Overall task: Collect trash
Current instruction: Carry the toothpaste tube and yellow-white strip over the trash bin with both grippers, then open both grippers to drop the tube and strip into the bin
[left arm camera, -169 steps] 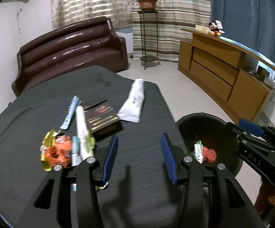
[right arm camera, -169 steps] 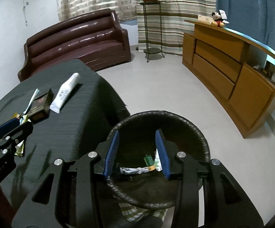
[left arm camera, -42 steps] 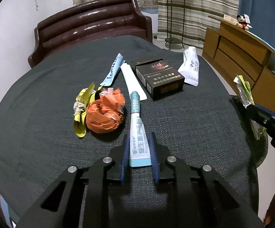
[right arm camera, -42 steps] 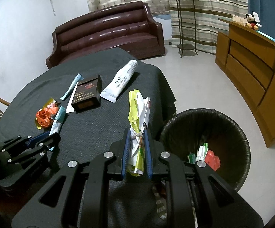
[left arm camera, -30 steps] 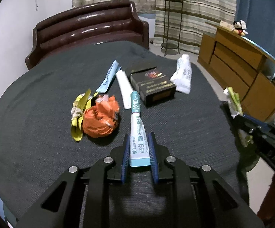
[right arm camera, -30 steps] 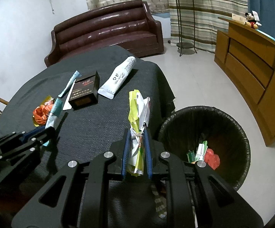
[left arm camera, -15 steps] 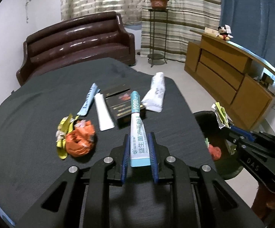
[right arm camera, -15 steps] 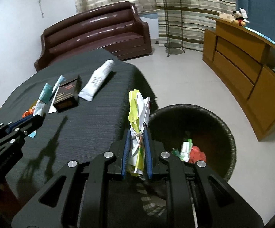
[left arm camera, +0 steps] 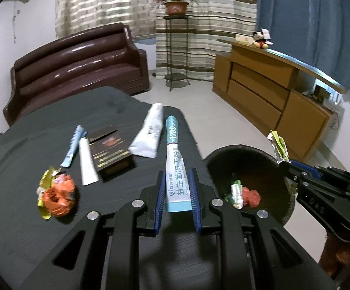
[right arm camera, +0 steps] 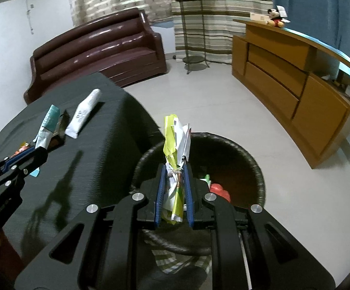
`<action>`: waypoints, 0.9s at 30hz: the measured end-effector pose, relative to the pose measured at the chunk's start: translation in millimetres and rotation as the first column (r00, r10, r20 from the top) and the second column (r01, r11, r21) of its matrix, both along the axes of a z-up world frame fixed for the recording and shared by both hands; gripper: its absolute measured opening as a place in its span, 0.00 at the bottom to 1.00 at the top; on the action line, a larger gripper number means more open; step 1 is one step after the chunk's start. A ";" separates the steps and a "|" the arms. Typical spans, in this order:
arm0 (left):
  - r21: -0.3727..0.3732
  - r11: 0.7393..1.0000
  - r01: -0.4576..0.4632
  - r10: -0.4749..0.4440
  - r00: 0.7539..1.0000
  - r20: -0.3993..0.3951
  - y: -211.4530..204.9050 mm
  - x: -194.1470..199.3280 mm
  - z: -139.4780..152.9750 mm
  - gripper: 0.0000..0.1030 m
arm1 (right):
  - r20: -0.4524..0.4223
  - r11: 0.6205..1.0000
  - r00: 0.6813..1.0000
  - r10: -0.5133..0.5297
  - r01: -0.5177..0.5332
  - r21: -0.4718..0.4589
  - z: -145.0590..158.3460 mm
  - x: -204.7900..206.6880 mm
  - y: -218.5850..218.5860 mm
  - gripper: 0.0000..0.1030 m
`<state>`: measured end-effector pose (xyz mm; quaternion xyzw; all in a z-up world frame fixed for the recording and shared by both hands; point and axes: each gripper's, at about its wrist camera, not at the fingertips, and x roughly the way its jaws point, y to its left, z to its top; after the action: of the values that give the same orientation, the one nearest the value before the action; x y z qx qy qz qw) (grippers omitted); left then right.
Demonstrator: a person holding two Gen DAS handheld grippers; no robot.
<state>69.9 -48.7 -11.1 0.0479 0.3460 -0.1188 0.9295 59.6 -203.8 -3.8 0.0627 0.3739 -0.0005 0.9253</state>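
Observation:
My left gripper (left arm camera: 176,188) is shut on a teal and white sachet (left arm camera: 175,159), held above the right edge of the black table (left arm camera: 17,159). My right gripper (right arm camera: 173,183) is shut on a crumpled yellow-green and white wrapper (right arm camera: 175,140), held over the near rim of the black bin (right arm camera: 245,154). The bin (left arm camera: 254,159) stands on the floor right of the table and holds red and green-white scraps (left arm camera: 243,194). On the table lie an orange and yellow wrapper wad (left arm camera: 55,194), a dark box (left arm camera: 109,151), a white tube (left arm camera: 149,131) and two narrow sachets (left arm camera: 81,153).
A brown sofa (left arm camera: 78,70) stands behind the table. A wooden cabinet (left arm camera: 271,101) runs along the right wall. A metal plant stand (left arm camera: 176,53) stands by the striped curtain. Pale tiled floor (right arm camera: 223,101) lies between the table and cabinet.
Both grippers have swung right toward the bin, each keeping its item. The right gripper now hangs over the bin's rim; the left has lifted its sachet off the table and carried it rightward.

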 end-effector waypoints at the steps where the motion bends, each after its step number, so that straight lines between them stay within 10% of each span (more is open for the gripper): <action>1: 0.000 1.000 0.008 -0.008 1.000 0.000 -3.0 0.5 -0.6 0.20 | 0.000 1.000 1.000 -0.007 0.007 0.000 -0.1 -0.1 -2.3 0.15; 27: 0.051 0.991 0.122 -0.121 0.992 -0.023 -62.0 20.5 -17.5 0.20 | 0.001 0.993 0.993 -0.116 0.116 0.021 -9.9 8.7 -51.0 0.15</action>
<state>90.4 -110.7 -28.7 0.0919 0.3546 -0.1665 0.9155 68.4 -254.8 -13.7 0.0939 0.3688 -0.0505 0.9234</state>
